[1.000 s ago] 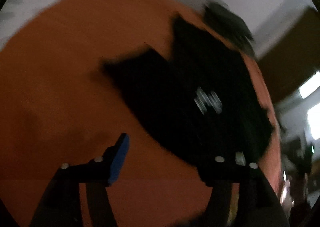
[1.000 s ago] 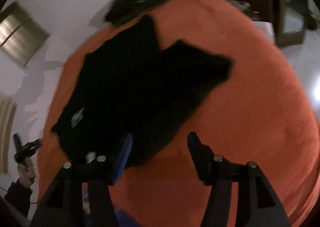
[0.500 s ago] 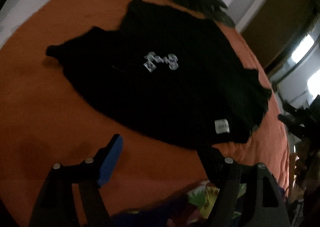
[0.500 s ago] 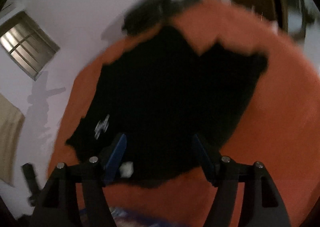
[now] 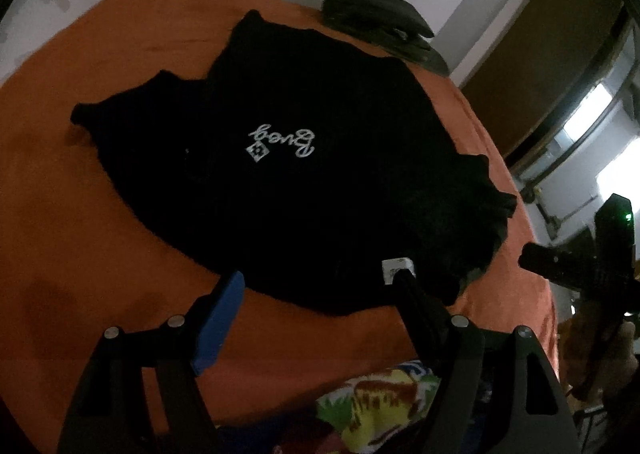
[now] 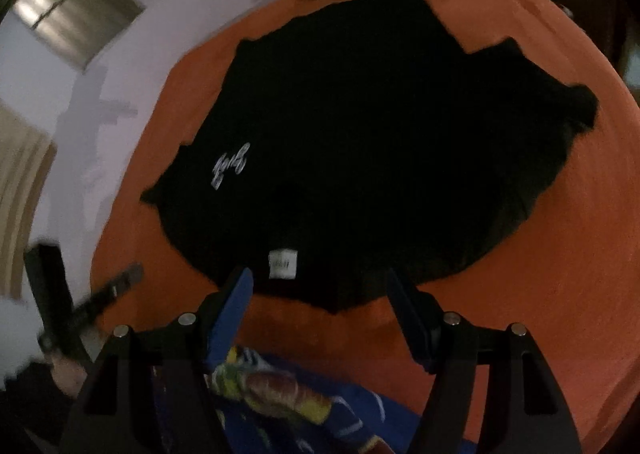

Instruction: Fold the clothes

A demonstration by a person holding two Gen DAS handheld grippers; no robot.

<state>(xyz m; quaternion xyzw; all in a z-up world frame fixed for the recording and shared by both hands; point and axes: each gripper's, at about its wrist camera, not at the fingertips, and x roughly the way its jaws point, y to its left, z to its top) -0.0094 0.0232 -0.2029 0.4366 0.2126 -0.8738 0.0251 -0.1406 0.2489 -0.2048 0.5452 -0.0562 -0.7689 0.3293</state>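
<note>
While spread flat across orange bed (image 5: 100,66), black shirt (image 5: 320,182) near both tongs, left (image 5: 320,290) and right (image 6: 320,286), jaws apart, gripping nothing; dark pile (image 5: 376,22) beyond; colourful cloth (image 6: 280,394) below.

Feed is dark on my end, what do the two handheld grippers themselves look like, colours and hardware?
Both match: the left gripper and right gripper have black angular frames with triangular cutouts, round silver bolt heads on the knuckles, and flat blue pads lining the fingers. No cables or markings show.
</note>
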